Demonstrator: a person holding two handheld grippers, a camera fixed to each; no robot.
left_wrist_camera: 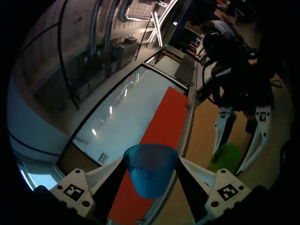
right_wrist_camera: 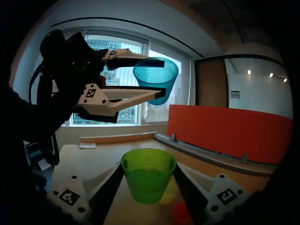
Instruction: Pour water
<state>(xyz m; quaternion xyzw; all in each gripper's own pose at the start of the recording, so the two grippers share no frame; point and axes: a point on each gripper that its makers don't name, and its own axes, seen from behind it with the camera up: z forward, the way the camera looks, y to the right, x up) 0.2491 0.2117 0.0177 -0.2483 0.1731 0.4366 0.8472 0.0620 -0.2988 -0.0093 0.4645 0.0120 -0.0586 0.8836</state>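
Blue cup point(left_wrist_camera: 151, 176) is clamped in the left gripper point(left_wrist_camera: 150, 160), green cup point(right_wrist_camera: 148, 183) is pinched by the right gripper point(right_wrist_camera: 148, 167), lower down.

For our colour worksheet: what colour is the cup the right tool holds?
Green: the cup, best in right gripper view.

Daylight from the window point(right_wrist_camera: 120, 43) at eleven o'clock backlights the right gripper view, turning the blue cup point(right_wrist_camera: 155, 80) luminous and the arm point(right_wrist_camera: 33, 112) at nine o'clock black, while the left gripper view is dim, with lamp glints on the glass panel point(left_wrist_camera: 123, 112) and its edges bent and dark.
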